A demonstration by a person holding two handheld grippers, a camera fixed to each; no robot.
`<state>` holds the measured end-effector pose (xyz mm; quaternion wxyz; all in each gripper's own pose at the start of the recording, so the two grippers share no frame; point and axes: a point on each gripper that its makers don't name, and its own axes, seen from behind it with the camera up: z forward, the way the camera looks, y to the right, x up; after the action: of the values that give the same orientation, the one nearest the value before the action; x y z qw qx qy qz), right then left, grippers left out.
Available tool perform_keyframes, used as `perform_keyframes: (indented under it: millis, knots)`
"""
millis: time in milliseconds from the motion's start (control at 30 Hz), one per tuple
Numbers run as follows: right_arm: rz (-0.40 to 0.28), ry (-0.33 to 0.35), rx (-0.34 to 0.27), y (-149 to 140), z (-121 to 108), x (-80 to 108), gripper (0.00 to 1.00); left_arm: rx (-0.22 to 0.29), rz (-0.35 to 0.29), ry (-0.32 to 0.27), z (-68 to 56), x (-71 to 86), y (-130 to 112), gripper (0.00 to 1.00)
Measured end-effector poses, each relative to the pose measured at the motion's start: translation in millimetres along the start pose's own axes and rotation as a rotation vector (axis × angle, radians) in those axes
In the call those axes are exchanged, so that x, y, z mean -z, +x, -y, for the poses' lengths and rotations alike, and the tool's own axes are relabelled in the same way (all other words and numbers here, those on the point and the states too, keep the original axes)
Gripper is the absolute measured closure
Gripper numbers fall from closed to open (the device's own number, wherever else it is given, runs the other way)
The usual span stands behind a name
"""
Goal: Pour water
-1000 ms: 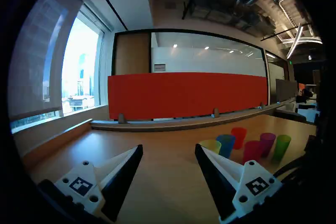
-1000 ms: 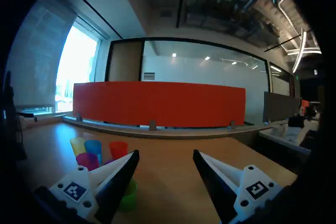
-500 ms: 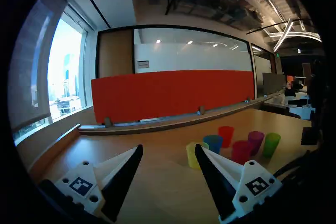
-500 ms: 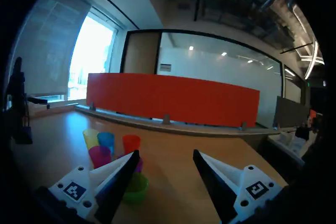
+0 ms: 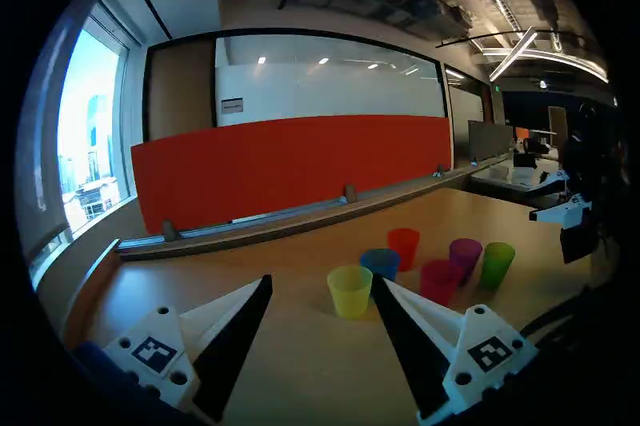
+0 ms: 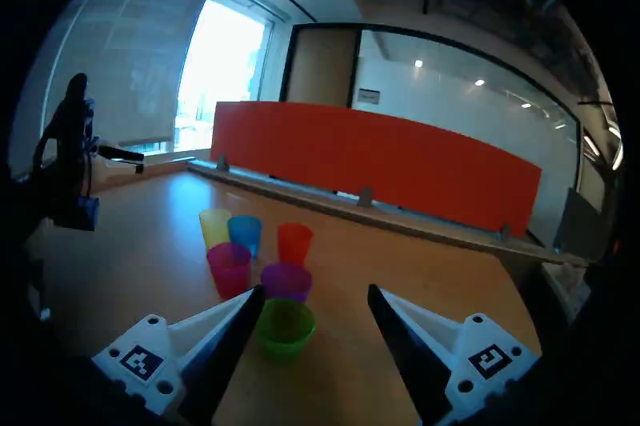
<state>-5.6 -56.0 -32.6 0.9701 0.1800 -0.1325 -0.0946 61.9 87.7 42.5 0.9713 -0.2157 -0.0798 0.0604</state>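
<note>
Six plastic cups stand upright in a close cluster on the wooden worktop. From the right gripper view the yellow cup, blue cup and red cup form the far row, with the pink cup and purple cup in front of them. The green cup is nearest, sitting just ahead of the right claw and close to its left finger. That claw's fingers are spread wide apart and touch no cup.

In the left gripper view the left claw is likewise spread open, with the yellow cup just beyond its gap, toward the right finger, and the other cups trailing off to the right.

An orange divider panel runs along the worktop's far edge, with a glass wall behind it and a bright window to one side
</note>
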Motion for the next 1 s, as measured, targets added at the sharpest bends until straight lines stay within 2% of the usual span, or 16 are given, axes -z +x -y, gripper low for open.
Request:
perform_keyframes:
  millis: [267, 567, 1000]
  knots:
    - [0.08, 0.076, 0.056, -10.4, 9.9, -3.2, 0.0, -0.038, 0.054, -0.085, -11.0, -22.1, 0.9, 0.08]
    - [0.158, 0.149, 0.065, -22.0, 18.6, -7.2, 0.0, -0.074, 0.119, -0.196, -25.5, -45.3, -1.6, 0.08]
    - [0.217, 0.21, 0.081, -35.6, 26.5, -6.9, 0.0, -0.13, 0.189, -0.319, -42.7, -76.8, -9.3, 0.08]
